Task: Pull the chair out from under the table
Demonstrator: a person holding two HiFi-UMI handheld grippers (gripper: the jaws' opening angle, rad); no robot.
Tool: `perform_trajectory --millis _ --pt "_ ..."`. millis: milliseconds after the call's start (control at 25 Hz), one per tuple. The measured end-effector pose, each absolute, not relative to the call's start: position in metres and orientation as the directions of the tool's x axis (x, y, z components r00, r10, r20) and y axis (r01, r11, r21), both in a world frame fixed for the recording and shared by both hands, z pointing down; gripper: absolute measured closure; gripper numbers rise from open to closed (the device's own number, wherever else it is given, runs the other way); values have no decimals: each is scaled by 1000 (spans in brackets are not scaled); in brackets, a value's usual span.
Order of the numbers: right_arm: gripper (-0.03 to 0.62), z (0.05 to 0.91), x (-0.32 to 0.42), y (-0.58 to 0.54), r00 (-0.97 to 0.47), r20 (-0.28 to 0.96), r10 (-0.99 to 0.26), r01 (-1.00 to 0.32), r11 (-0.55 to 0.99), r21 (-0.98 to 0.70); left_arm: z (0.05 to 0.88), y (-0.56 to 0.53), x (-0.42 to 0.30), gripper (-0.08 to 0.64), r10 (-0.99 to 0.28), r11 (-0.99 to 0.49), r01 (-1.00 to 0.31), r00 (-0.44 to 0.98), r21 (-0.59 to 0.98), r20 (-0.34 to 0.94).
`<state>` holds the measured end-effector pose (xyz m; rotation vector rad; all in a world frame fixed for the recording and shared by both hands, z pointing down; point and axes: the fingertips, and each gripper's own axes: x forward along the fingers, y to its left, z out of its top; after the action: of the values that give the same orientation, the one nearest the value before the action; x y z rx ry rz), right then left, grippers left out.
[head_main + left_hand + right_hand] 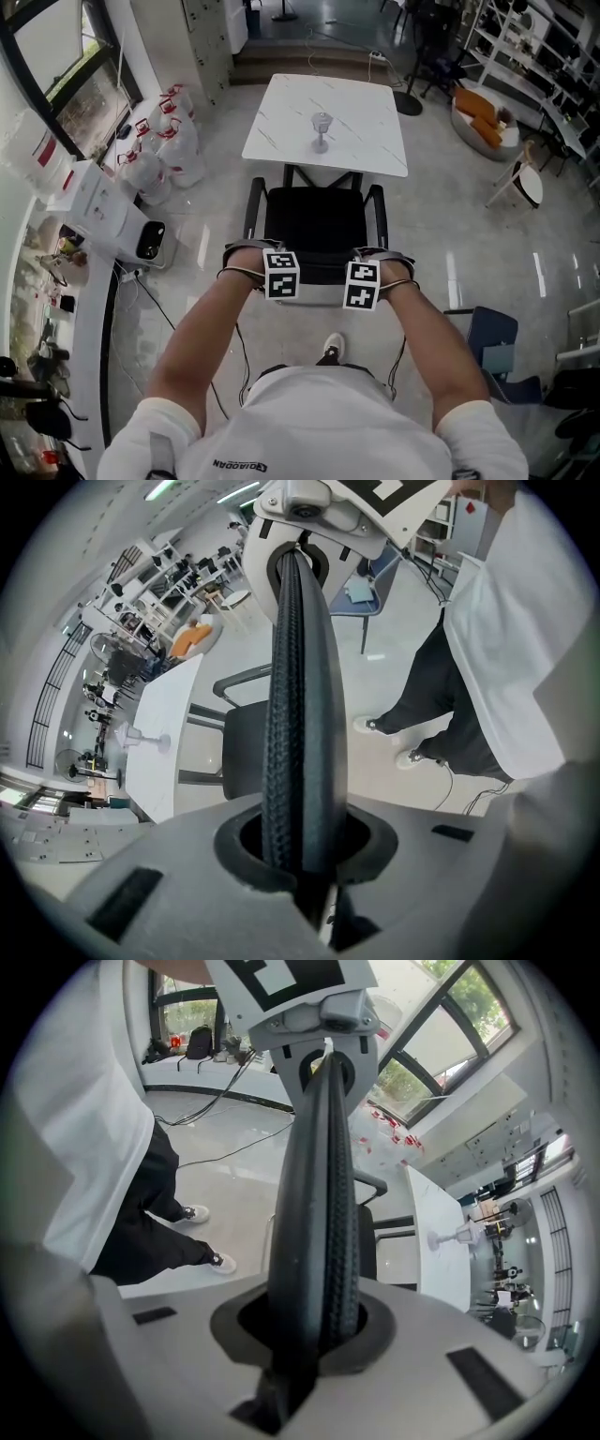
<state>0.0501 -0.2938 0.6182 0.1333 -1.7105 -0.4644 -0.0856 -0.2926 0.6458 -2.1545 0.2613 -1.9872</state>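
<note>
Chair (319, 225), centre frame: seat almost wholly clear of the table (366, 122) above it, so the pull looks largely done. My left gripper (281, 274) and right gripper (362, 284), by its backrest, are clenched on nothing.
</note>
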Motion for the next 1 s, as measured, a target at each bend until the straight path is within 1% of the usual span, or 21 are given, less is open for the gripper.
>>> perform_trajectory --millis 240,840,1000 --pt "541 619 48 -253 -192 922 -337 151 918 367 647 -255 -88 503 -261 -965 16 83 -263 962" --pt "548 619 47 -146 -151 913 -379 72 917 392 647 -152 -92 502 -274 -960 41 85 -278 958" --pt "551 616 47 -123 -148 915 -375 70 919 388 644 -130 -91 502 -271 -960 49 89 -276 959"
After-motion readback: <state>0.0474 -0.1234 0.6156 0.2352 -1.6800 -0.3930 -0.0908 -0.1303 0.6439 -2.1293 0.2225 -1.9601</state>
